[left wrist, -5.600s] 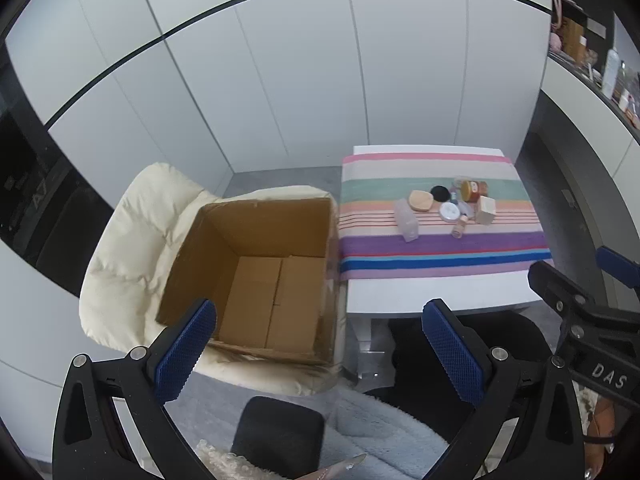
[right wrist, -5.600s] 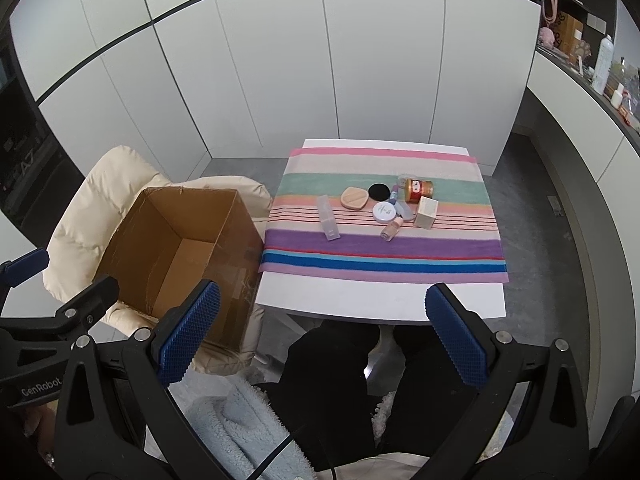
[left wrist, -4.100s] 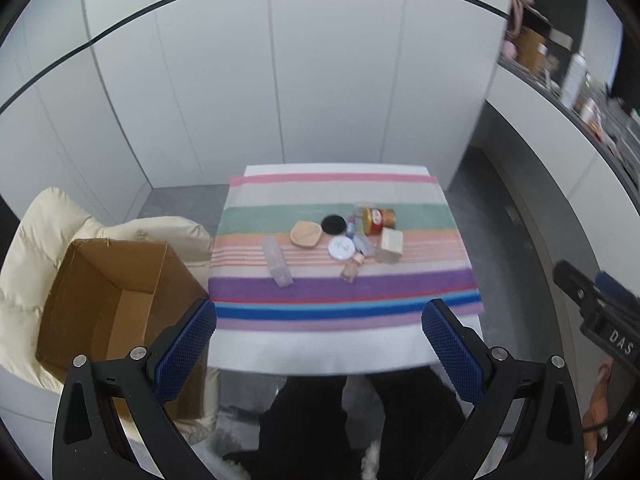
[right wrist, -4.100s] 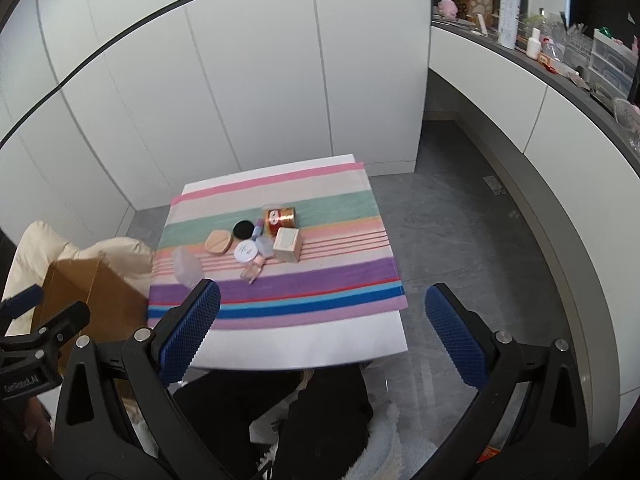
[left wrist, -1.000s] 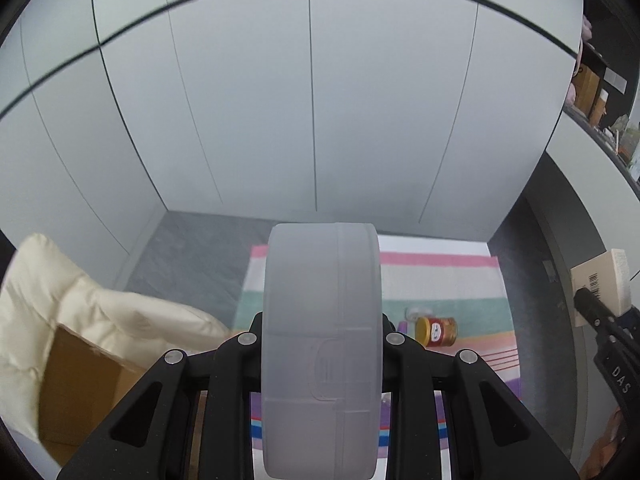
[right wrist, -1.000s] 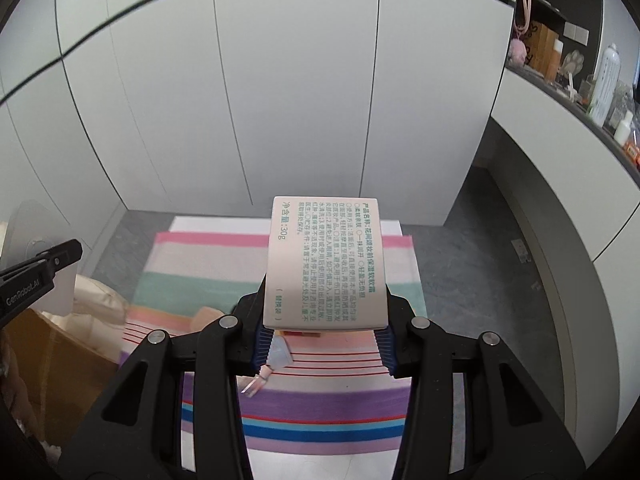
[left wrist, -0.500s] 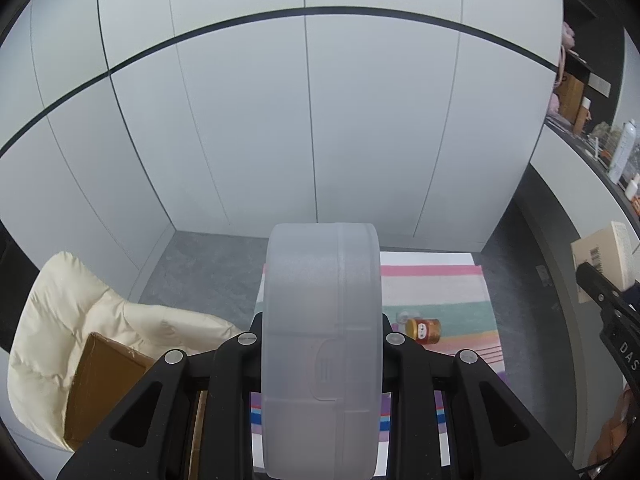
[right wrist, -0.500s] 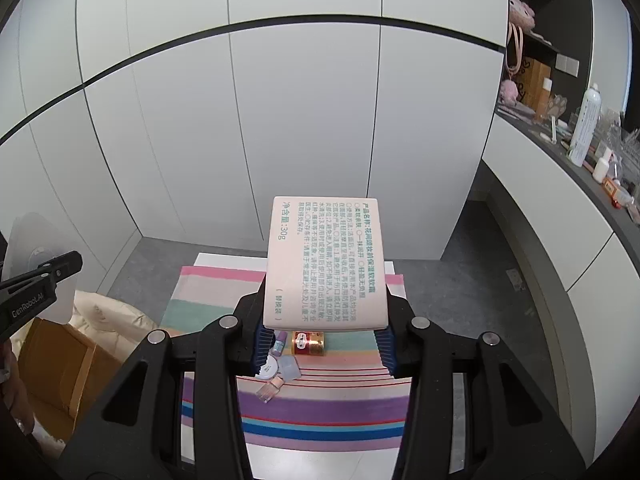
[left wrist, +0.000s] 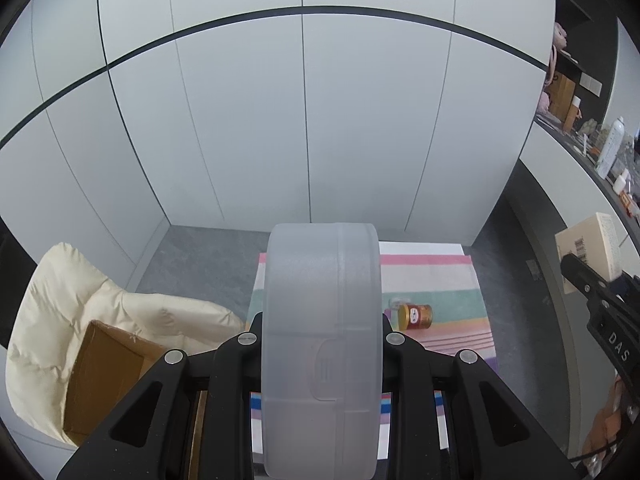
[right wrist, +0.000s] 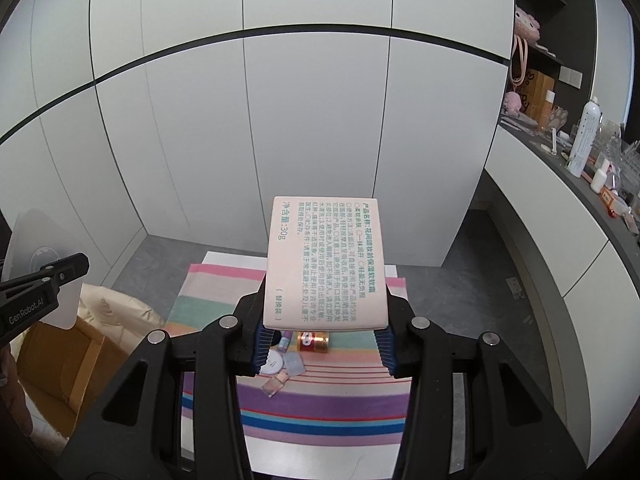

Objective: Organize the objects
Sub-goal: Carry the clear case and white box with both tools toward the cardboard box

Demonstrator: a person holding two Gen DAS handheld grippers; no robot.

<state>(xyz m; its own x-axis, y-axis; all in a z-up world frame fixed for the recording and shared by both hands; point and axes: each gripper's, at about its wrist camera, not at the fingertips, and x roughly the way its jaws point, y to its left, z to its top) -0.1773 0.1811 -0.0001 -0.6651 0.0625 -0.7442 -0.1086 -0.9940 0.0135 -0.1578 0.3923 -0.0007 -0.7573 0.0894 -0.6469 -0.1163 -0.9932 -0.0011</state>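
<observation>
Both our grippers went up, so the striped table (left wrist: 432,280) looks farther off. Left view: our left gripper (left wrist: 322,344) pinches the frosted case (left wrist: 322,320). Right view: our right gripper (right wrist: 325,346) pinches the little box (right wrist: 326,264) (writing up).

Both wrist cams look forward and down from well above the striped table (left wrist: 432,272), each blocked at 6 o'clock by its held item. Shared: table, orange jar (right wrist: 314,342), cardboard box (left wrist: 100,376). Each sees the other gripper: left cam at 3, right cam at 9.
</observation>
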